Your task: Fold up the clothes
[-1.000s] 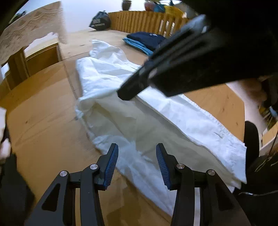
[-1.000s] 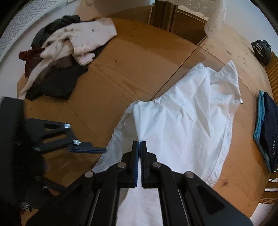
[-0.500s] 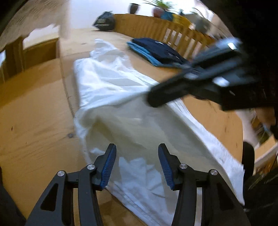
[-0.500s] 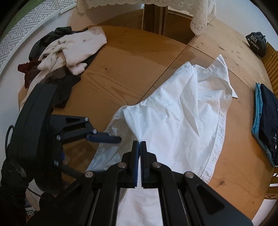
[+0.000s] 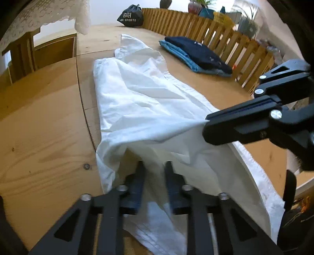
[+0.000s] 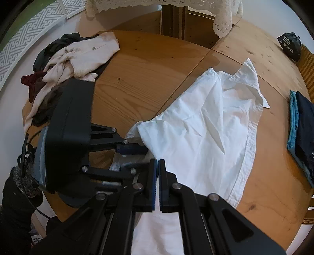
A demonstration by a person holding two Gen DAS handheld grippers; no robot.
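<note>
A white shirt (image 5: 137, 94) lies spread along the round wooden table (image 5: 39, 137), collar at the far end. My right gripper (image 5: 208, 125) is shut on a pinch of its upper layer and holds that layer up like a tent. In the right wrist view the right gripper (image 6: 157, 162) has its pads pressed together on the white shirt (image 6: 206, 133). My left gripper (image 5: 155, 166) is open, its blue-padded tips pushed under the raised flap with a fold of the lower layer between them. The left gripper (image 6: 141, 157) also shows from the side, held by a gloved hand.
A heap of unfolded clothes (image 6: 74, 58) sits at the table's far left. A folded navy and blue stack (image 5: 196, 55) lies by the wooden railing (image 5: 215, 33), with a black sports bag (image 5: 130, 16) beyond. A lace-covered table (image 5: 39, 15) stands behind.
The left gripper has pushed forward under the lifted flap and its fingers have drawn closer together. The right gripper has stayed shut on the shirt and holds the layer higher and nearer.
</note>
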